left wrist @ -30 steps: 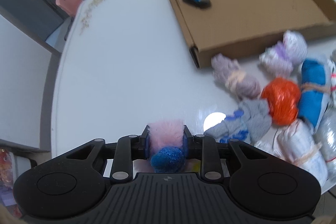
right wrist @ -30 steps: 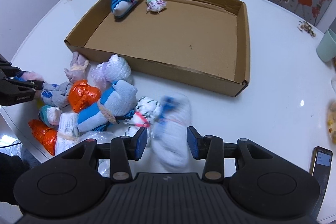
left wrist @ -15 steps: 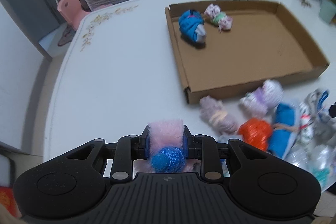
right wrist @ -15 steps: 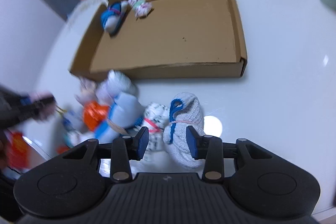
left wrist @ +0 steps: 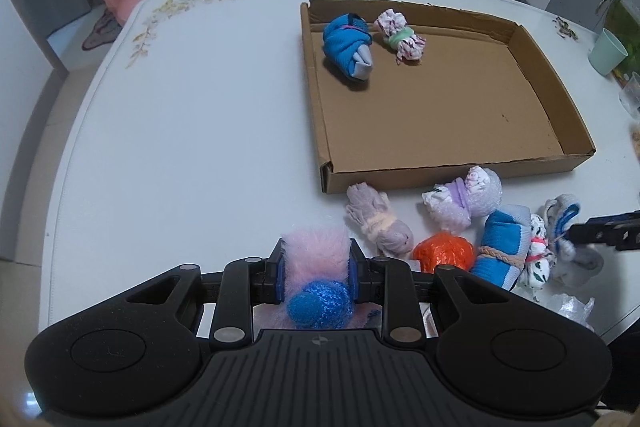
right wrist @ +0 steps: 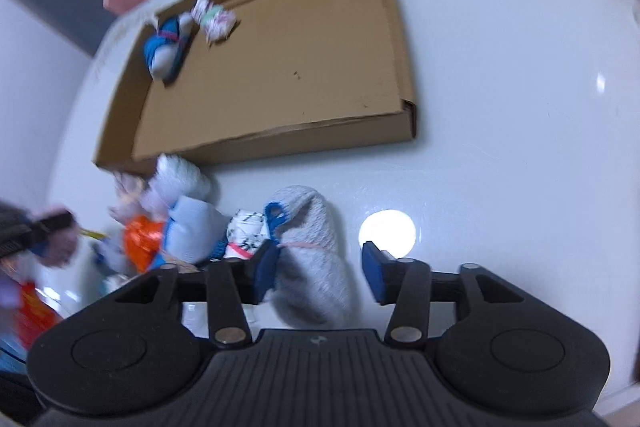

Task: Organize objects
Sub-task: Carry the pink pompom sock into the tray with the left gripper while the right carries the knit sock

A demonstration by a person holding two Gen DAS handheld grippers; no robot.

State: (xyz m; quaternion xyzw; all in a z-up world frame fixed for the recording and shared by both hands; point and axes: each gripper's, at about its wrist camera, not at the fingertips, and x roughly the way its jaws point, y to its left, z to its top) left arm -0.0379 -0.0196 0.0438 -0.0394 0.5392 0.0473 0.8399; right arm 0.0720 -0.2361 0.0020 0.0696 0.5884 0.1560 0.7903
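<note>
Pink-blue bundle clamped in left gripper, grey bundle between spread right gripper

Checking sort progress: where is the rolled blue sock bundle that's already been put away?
In the left wrist view the blue sock bundle lies inside the cardboard box, in its far left corner, beside the floral bundle with a green band.

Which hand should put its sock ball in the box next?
Left. The left gripper is shut on the pink and blue sock ball; the right gripper is open around a grey one.
</note>
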